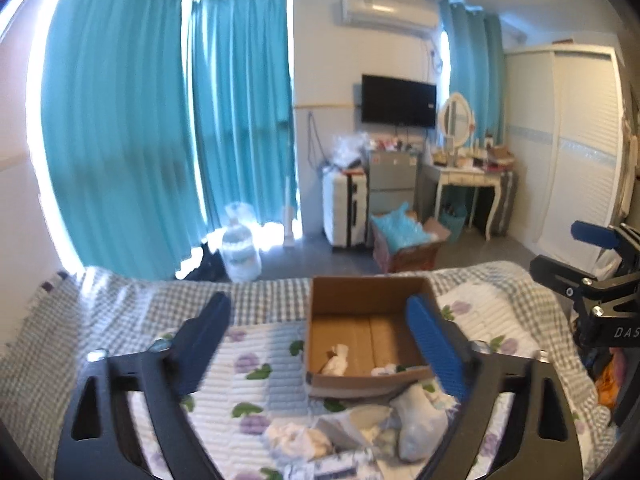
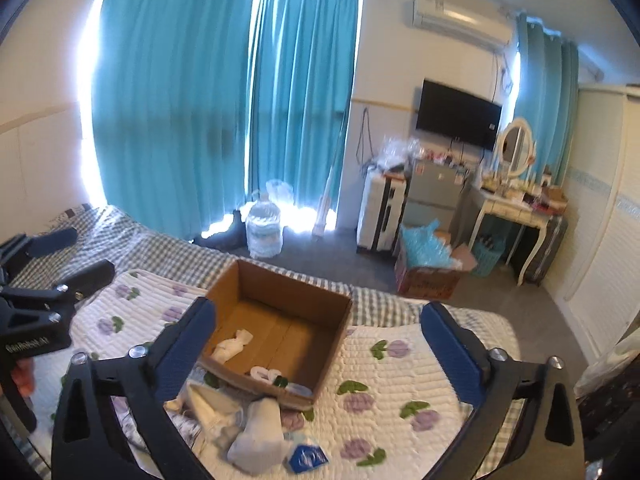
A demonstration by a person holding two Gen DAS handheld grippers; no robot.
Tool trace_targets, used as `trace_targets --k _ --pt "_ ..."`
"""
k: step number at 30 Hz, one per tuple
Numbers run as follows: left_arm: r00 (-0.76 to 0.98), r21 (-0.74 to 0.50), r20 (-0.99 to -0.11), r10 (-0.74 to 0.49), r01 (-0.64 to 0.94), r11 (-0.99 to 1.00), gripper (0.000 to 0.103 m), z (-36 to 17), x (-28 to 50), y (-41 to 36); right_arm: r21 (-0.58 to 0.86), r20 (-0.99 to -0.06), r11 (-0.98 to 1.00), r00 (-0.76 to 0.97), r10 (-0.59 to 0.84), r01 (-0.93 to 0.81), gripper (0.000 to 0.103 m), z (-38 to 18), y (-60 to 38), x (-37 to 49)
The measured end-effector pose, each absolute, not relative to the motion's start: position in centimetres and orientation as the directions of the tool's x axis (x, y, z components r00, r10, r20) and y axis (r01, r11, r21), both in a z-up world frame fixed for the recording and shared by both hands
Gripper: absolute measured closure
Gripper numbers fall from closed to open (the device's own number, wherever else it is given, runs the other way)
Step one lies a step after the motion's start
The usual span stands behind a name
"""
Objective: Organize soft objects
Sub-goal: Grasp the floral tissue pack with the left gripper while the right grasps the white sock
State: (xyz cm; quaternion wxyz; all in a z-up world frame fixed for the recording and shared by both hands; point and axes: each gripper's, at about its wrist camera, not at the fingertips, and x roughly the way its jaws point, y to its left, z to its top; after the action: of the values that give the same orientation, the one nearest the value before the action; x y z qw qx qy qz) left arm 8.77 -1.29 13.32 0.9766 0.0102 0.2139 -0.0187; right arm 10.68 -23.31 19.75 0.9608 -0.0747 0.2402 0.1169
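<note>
Presently: sock pile (image 2: 256, 436) at six o'clock of cardboard box (image 2: 280, 280), nearer the right gripper (image 2: 320, 354); left gripper (image 1: 320, 344) likewise spread wide, both empty.

Socks (image 2: 234, 344) in box (image 2: 336, 336) on bed (image 2: 400, 380)

teal curtains (image 1: 120, 128), wall tv (image 1: 398, 100), white wardrobe (image 1: 576, 152)

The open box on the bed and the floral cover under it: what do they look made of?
The box: brown corrugated cardboard by the look, matte, with folded bottom flaps and raw-cut edges. The cover: apparently quilted fabric, white with purple flowers; stitched ridges run across it, and it dimples softly. The fibre cannot be told. Both look dull, with no gloss.
</note>
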Motion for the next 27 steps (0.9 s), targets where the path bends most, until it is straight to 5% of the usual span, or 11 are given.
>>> trace_targets --k 10,17,27 --pt "0.891 0.041 -0.453 0.002 0.018 0.999 0.000 10.5 3.0 -1.6 -0.126 -0.474 0.944 0.855 0.212 -0.304 0.000 21.2 -22.5 1.0" --pt "0.806 -0.018 -0.591 -0.003 -0.010 1.000 0.000 1.3 4.6 -1.8 -0.195 -0.553 0.911 0.808 0.204 -0.363 0.000 12.6 -19.7 0.3" --pt "0.668 -0.020 -0.744 0.001 -0.024 1.000 0.000 -8.6 6.7 -1.4 -0.109 -0.705 0.914 0.679 0.206 -0.391 0.000 -0.2 -19.4 7.5"
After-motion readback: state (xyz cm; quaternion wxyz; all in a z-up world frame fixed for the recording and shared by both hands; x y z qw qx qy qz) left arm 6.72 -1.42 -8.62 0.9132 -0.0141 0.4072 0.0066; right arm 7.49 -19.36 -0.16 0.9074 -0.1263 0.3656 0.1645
